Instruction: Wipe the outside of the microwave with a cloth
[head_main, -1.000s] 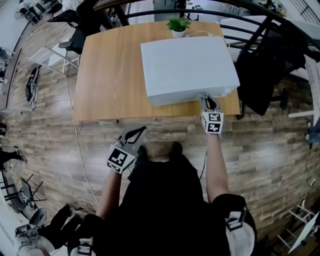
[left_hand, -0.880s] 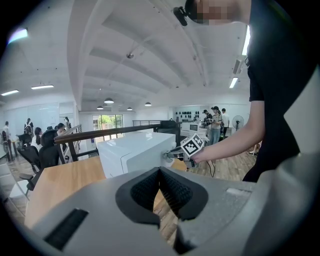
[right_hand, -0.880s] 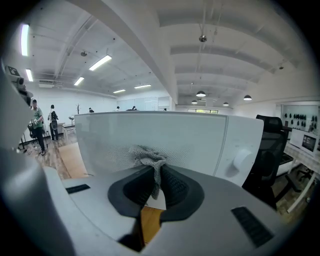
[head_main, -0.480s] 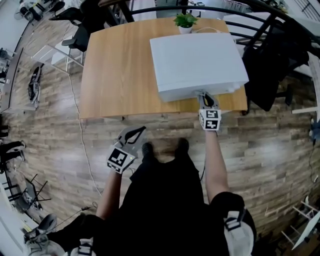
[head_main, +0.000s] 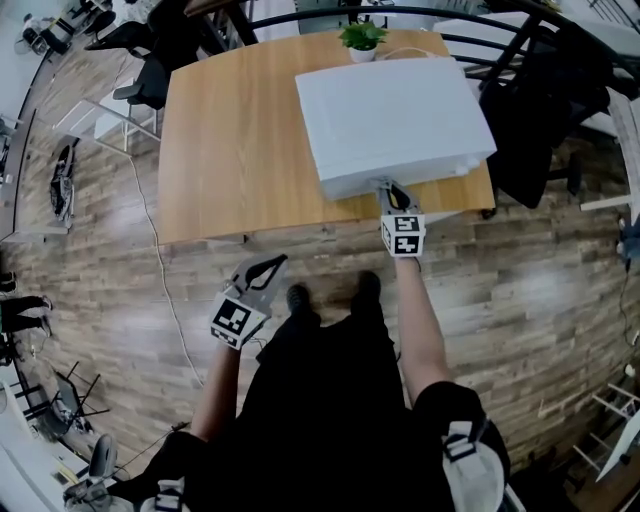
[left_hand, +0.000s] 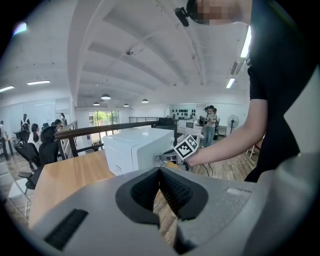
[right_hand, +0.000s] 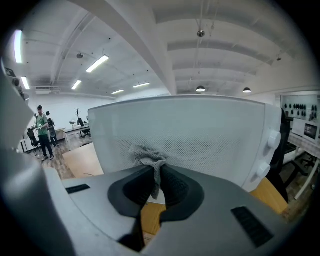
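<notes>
Right gripper (right_hand: 156, 175) clamped on cloth (right_hand: 146, 155), pressed to microwave (right_hand: 210, 135) door; microwave on table (head_main: 230, 140). Left gripper (left_hand: 160, 172) closed, empty, well apart. Advise firm, even pressure and overlapping passes.

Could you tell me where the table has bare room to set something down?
The table is bare from its left edge to the microwave. The right side is crowded: microwave, plant behind, right gripper with cloth in front.

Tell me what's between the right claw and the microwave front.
A grey cloth, pinched in the right claw, bunched against the microwave; right gripper view shows it.
</notes>
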